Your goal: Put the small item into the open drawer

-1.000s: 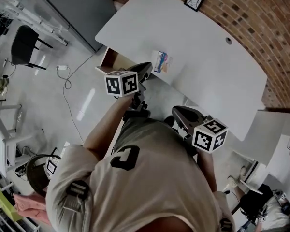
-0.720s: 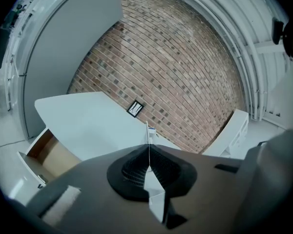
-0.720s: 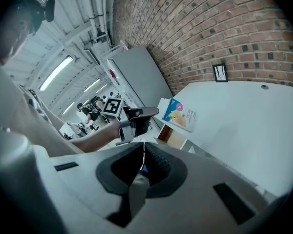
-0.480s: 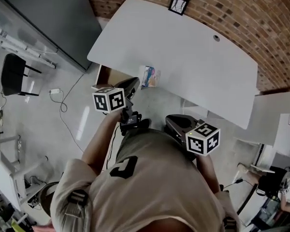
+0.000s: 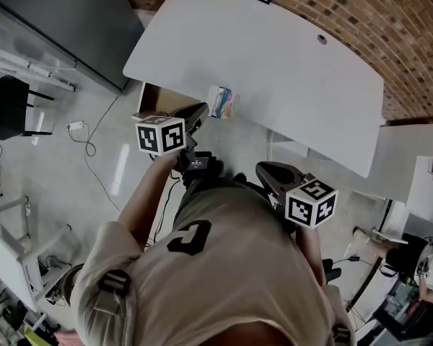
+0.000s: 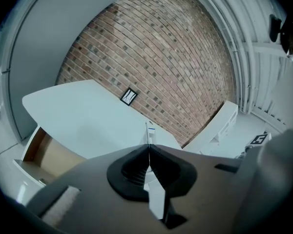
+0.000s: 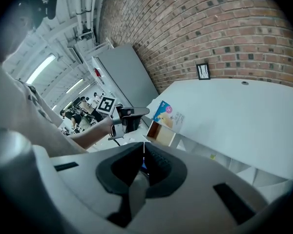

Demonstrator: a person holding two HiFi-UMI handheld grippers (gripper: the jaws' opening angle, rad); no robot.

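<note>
White desk (image 5: 274, 63), small packet (image 5: 221, 101) at its edge near open drawer (image 5: 161, 98), left gripper (image 5: 200, 112), right gripper (image 5: 265, 171), both closed, empty

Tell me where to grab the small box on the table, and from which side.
Take the small box across its short width, coming in from the near table edge, where it sits above the open drawer. That side is free and both long sides are exposed. The left claw is nearer but shut; open it first.
</note>
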